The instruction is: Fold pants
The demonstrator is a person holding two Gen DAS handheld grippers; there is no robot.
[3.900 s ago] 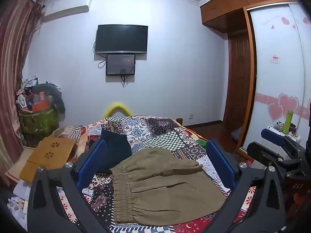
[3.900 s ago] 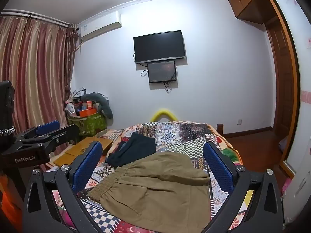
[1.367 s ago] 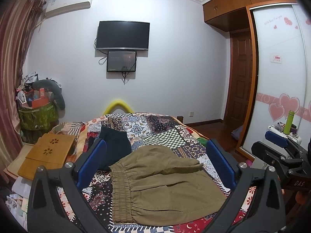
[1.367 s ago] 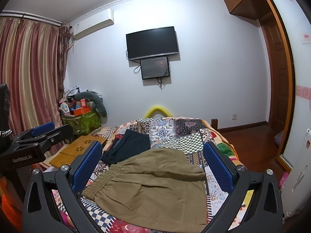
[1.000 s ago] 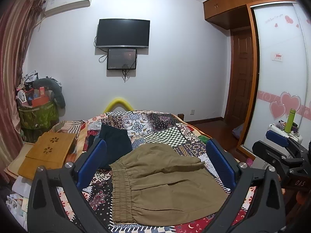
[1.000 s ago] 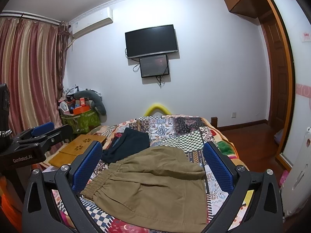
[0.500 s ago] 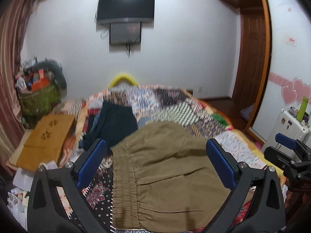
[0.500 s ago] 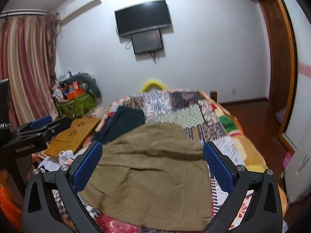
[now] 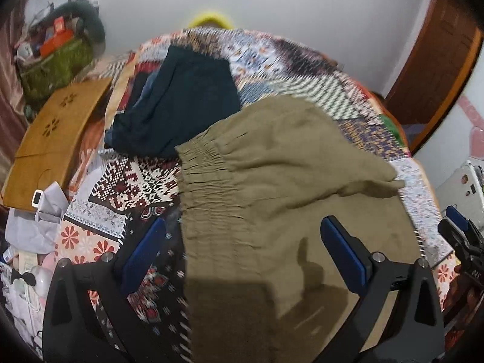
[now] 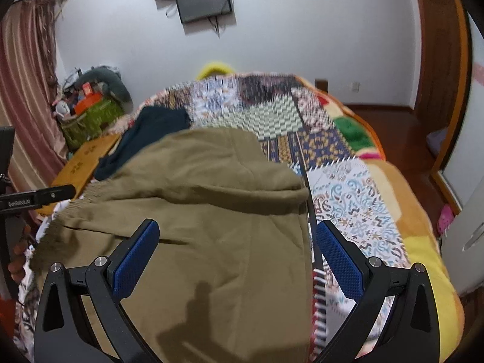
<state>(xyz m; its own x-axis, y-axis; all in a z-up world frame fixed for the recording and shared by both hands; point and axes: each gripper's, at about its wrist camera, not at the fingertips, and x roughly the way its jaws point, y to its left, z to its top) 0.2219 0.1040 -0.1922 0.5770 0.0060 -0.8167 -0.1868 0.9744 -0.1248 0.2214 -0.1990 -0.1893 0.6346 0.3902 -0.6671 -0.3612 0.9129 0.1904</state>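
Observation:
Olive-brown pants (image 9: pixel 272 187) lie spread on the patchwork bedspread (image 9: pixel 136 181), elastic waistband (image 9: pixel 199 181) to the left, a leg folded over at the far right. My left gripper (image 9: pixel 242 248) is open and empty above the waistband side. The pants also show in the right wrist view (image 10: pixel 211 196). My right gripper (image 10: pixel 239 251) is open and empty above their right edge. The right gripper's tip (image 9: pixel 459 227) shows at the left view's right edge; the left gripper's arm (image 10: pixel 36 196) shows at the right view's left edge.
A dark navy garment (image 9: pixel 181 99) lies on the bed behind the pants. A wooden lap table (image 9: pixel 51 139) and a green basket of clutter (image 9: pixel 54 60) stand left of the bed. The bed's right edge (image 10: pixel 423 227) drops to wooden floor; a wardrobe door (image 10: pixel 466 181) stands right.
Both grippers have tipped down and moved forward over the bed; the pants now fill the space between the fingers. Both stay open. The pants have not moved.

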